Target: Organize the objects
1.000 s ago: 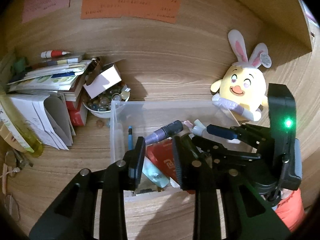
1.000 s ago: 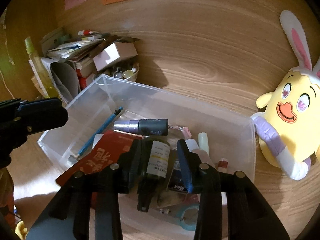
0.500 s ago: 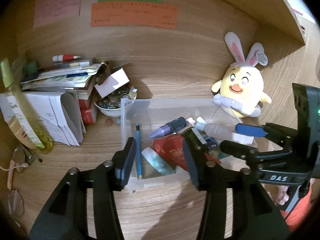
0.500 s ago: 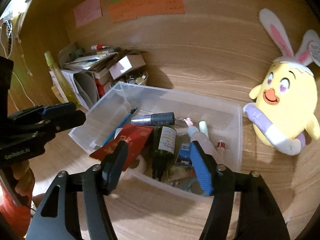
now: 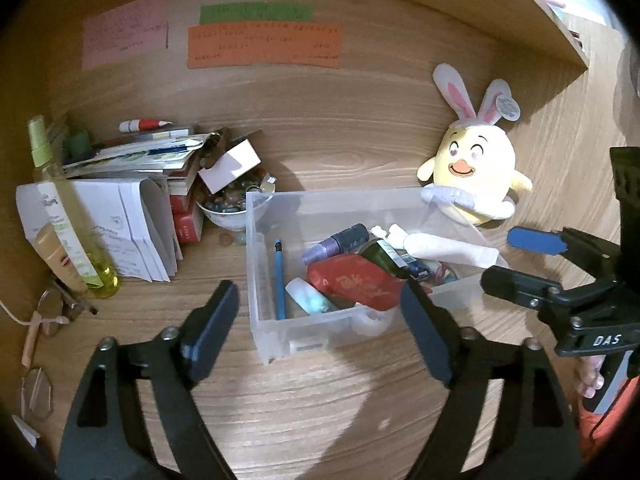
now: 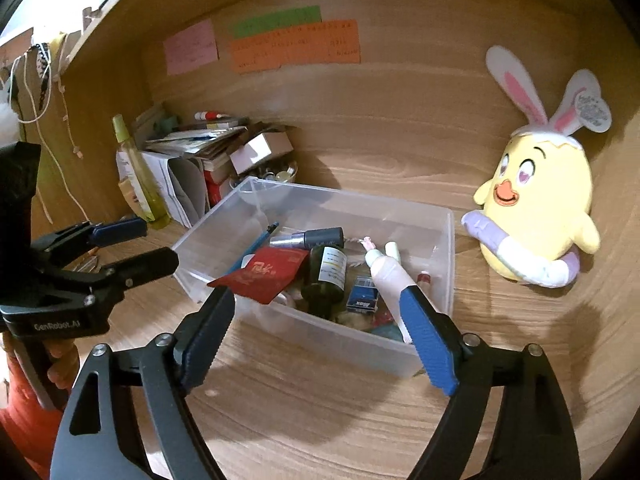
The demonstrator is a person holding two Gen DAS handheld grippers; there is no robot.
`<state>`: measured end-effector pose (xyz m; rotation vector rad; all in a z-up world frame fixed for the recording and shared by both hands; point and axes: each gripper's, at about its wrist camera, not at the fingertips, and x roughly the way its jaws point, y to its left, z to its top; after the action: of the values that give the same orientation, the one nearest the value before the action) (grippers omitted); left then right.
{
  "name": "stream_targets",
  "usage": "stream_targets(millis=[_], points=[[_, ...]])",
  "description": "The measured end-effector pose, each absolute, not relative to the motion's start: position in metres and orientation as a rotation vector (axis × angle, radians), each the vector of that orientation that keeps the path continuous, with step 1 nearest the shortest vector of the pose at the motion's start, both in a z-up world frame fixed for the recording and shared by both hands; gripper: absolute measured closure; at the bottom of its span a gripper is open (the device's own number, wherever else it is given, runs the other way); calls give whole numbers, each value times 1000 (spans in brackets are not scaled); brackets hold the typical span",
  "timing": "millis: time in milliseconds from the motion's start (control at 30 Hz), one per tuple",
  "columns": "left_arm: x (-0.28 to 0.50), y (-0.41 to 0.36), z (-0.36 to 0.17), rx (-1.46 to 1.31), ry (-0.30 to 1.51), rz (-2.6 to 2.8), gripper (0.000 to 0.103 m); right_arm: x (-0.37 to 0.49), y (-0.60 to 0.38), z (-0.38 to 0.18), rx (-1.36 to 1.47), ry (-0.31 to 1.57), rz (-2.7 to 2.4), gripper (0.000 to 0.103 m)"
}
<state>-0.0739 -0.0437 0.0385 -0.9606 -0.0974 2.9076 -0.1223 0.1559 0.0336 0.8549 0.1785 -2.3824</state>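
A clear plastic bin (image 5: 312, 336) (image 6: 352, 344) stands on the wooden desk. In it lie a red packet (image 5: 352, 284) (image 6: 264, 274), a dark green bottle (image 6: 326, 276), a blue pencil (image 5: 279, 276), a purple-grey tube (image 5: 340, 240) and a white tube (image 6: 390, 274). My left gripper (image 5: 318, 308) (image 6: 148, 244) hovers before the bin's near wall, jaws opening, nothing between the pads. My right gripper (image 6: 316, 304) (image 5: 516, 262) is at the bin's right side, jaws also opening and empty.
A yellow plush chick with rabbit ears (image 5: 472, 176) (image 6: 536, 208) sits right of the bin. Left of it are a pile of books and papers (image 5: 132, 160), a bowl of pebbles (image 5: 232, 208), a yellow-green spray bottle (image 5: 68, 216) and glasses (image 5: 48, 312). Coloured notes (image 5: 264, 46) hang on the back wall.
Both grippers have drawn back from over the bin and their jaws have spread wide. The bin's contents lie as before.
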Motion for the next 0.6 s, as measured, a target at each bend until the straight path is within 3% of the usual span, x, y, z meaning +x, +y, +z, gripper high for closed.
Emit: stream_targets(millis=[333,600], points=[[-62,-47,22,-982,-120,2921,8,-105,160,24,831,204,-2402,13],[-58,-53,14,-1004,-174,2924,8,-101,165,17,841,188,-2403,12]])
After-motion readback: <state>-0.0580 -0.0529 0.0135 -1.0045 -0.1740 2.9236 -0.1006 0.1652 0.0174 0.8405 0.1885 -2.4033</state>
